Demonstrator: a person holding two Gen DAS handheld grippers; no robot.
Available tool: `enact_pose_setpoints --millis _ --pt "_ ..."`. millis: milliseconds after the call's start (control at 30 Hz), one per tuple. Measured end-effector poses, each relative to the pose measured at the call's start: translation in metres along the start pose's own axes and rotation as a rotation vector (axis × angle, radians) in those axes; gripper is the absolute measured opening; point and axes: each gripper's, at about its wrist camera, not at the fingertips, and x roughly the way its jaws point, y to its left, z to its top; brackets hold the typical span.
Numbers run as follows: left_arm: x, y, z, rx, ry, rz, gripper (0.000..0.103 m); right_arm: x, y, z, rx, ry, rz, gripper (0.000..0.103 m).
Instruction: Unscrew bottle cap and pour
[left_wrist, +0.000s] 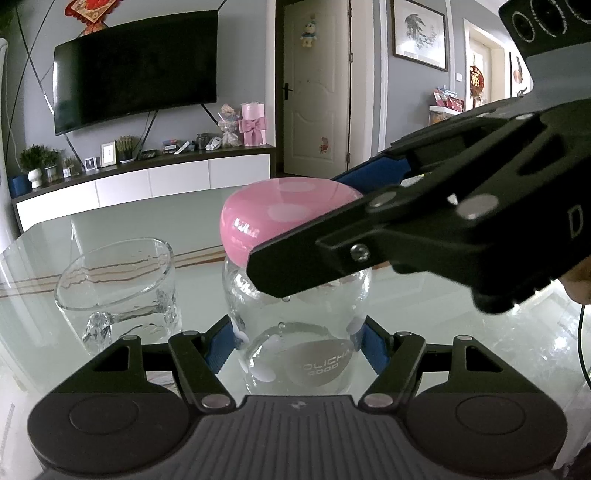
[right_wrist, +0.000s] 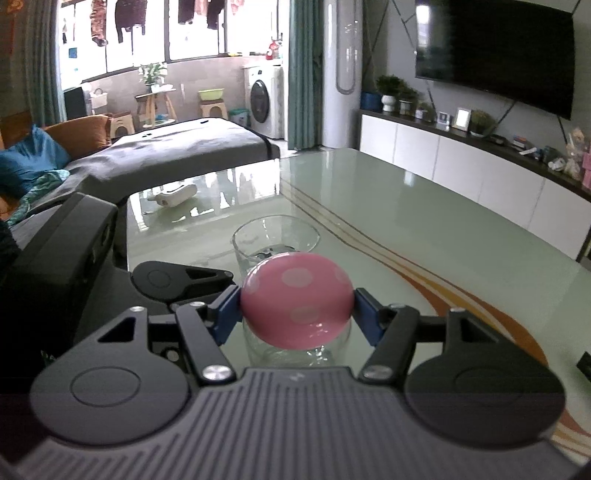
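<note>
Bottle: we've got the round clear glass bottle (left_wrist: 295, 332) standing upright on the glossy pale-green glass table (right_wrist: 388, 206), squarely between our left fingers and close in to that gripper's body. We can't say how much liquid it holds, only that droplets cling inside.

Cap: the domed pink cap with pale polka dots (right_wrist: 295, 308) sits on the neck and looks seated to us, though the thread itself is hidden.

Right gripper: our right gripper (right_wrist: 295, 306) has closed to the cap's width, a blue pad touching each flank, with the dome dead ahead between the fingers. It comes in from above and to the right of the left gripper, which in our judgement leaves room to twist.

Left gripper: our left gripper (left_wrist: 295, 341) is drawn in around the bottle's belly, blue pads (left_wrist: 221, 345) pressed against the glass on both sides. We reckon it is there as the anchor, so the body can't spin with the cap.

Glass: the empty clear tumbler (left_wrist: 118, 291) waits just beside the bottle, ahead and left of the left fingers, straight beyond the cap from the right one. Handy for the pour, we'd say.

Stage: gripped both ends, unscrewing is the step in hand.
</note>
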Motion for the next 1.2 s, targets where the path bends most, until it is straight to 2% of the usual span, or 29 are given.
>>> enact_pose_setpoints --millis 200,367,467,500,733,1000,1133,1200 --pt "0.0 0.0 0.0 0.004 0.0 0.003 0.073 -0.001 -0.005 0.001 -0.033 0.008 0.042 0.065" --pt "0.0 -0.001 -0.001 0.008 0.0 0.006 0.073 -0.002 -0.002 0.002 -0.042 0.013 0.034 0.067" --pt "0.0 -0.001 -0.001 0.008 0.0 0.008 0.073 -0.005 0.005 0.002 -0.035 -0.002 -0.03 0.089" --pt "0.001 -0.001 -0.001 0.008 0.001 0.008 0.073 -0.008 0.007 0.001 -0.028 -0.014 -0.045 0.089" --pt "0.002 -0.001 0.0 0.004 0.001 0.008 0.073 -0.014 0.023 -0.007 0.083 -0.063 -0.157 0.089" --pt "0.003 -0.001 0.0 0.001 0.001 0.005 0.073 -0.004 0.04 -0.011 0.142 -0.095 -0.288 0.075" --pt "0.004 0.001 0.001 -0.011 0.001 -0.003 0.074 -0.001 0.039 -0.012 0.176 -0.104 -0.302 0.074" --pt "0.004 0.001 0.001 -0.01 0.0 -0.003 0.074 -0.001 0.036 -0.013 0.19 -0.105 -0.289 0.069"
